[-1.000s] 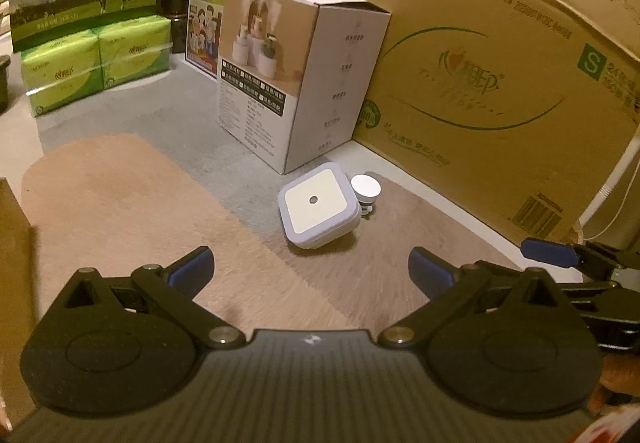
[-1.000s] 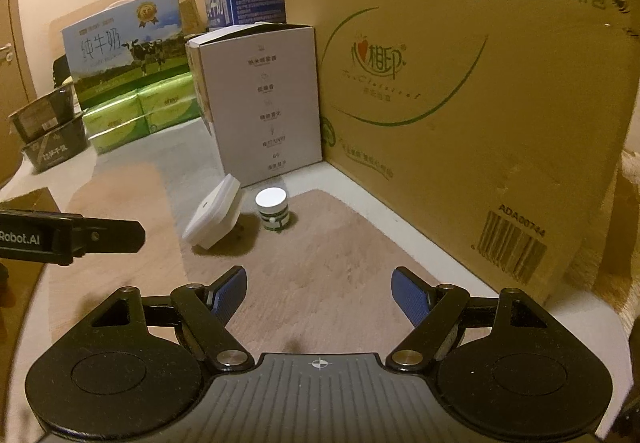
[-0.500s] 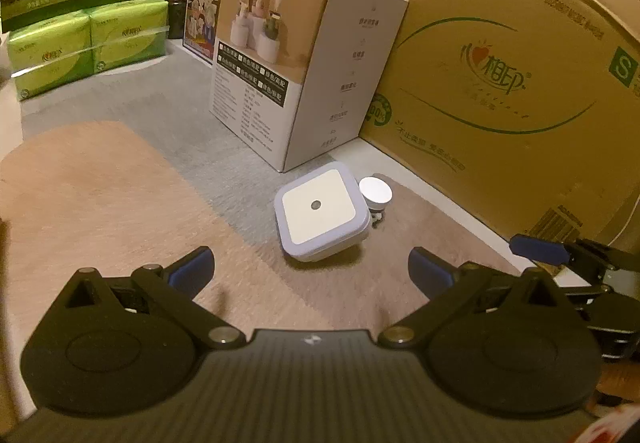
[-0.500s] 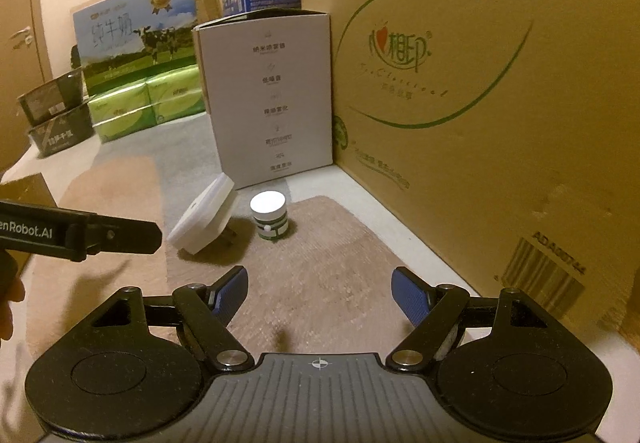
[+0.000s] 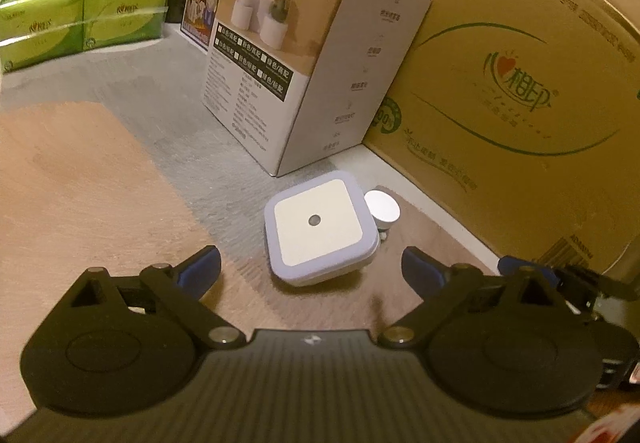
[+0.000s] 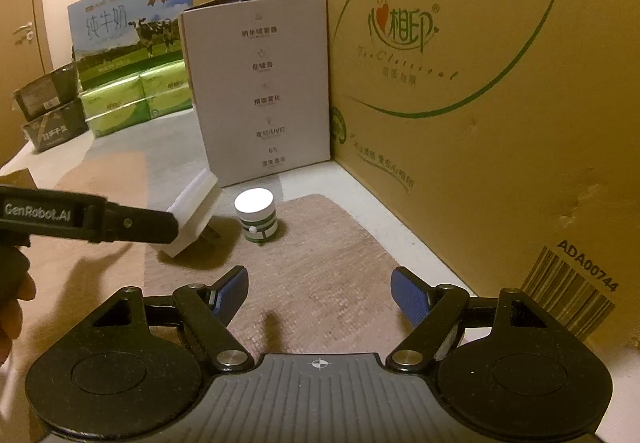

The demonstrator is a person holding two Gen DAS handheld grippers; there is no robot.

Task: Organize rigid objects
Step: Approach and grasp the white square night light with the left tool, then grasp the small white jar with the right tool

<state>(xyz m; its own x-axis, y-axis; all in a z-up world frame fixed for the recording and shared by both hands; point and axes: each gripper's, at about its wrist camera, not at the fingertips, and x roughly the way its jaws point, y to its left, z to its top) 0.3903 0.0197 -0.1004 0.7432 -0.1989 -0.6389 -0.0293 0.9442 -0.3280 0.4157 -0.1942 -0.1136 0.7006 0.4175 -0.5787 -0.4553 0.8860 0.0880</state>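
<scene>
Task barely begun. Square night light [image 5: 320, 229] lies tilted on the mat [image 6: 320, 283], small white jar [image 6: 258, 217] at its 2 o'clock, just beside; both ungrasped. Left gripper [image 5: 310, 271] jaws wide, just been closing slightly, nothing between. Right gripper [image 6: 320, 295] jaws open, empty.

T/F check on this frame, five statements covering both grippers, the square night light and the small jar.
1. Both grippers are empty. True: left gripper and right gripper stand open with nothing between the fingers.
2. The square night light lies flat. False: it is tilted, propped on its plug prongs.
3. The small white-lidded jar stands upright beside the night light. True.
4. The jar is inside the white humidifier box. False: it stands on the mat in front of the box.
5. The left gripper's jaws have just been closing slightly. True, with nothing between them.
</scene>
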